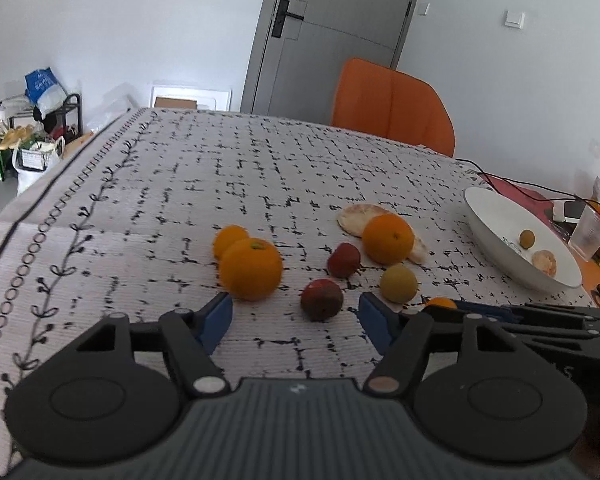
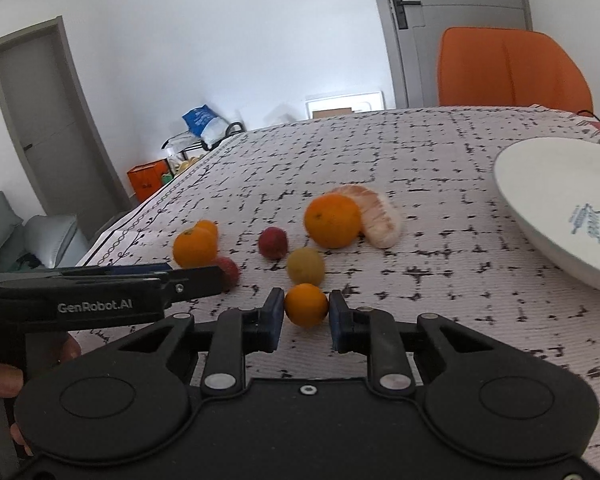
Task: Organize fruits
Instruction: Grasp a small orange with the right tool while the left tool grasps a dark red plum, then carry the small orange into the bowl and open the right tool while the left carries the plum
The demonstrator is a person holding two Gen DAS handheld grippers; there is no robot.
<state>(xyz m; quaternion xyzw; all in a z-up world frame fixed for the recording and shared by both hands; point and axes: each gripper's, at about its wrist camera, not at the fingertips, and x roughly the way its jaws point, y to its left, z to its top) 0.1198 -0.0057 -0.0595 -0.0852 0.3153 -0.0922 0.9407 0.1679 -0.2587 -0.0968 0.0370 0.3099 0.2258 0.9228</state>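
My right gripper [image 2: 305, 312] is shut on a small orange fruit [image 2: 306, 305] at table level; it also shows in the left wrist view [image 1: 440, 303]. My left gripper [image 1: 296, 316] is open and empty, a dark red fruit [image 1: 322, 299] just ahead between its fingers. An orange [image 1: 251, 269], a smaller orange [image 1: 230, 240], a red fruit [image 1: 343, 260], a yellow-green fruit [image 1: 398, 282], a big orange [image 1: 388, 239] and peeled citrus segments [image 1: 358, 218] lie on the cloth. The white plate [image 1: 496, 232] holds a small fruit [image 1: 526, 238] and a peeled piece [image 1: 544, 263].
The table wears a white cloth [image 1: 180, 200] with black marks. An orange chair [image 1: 392, 106] stands at the far edge. A plastic cup [image 1: 590, 232], cables and packets sit at the right behind the plate. The left gripper's body [image 2: 100, 296] lies left of my right gripper.
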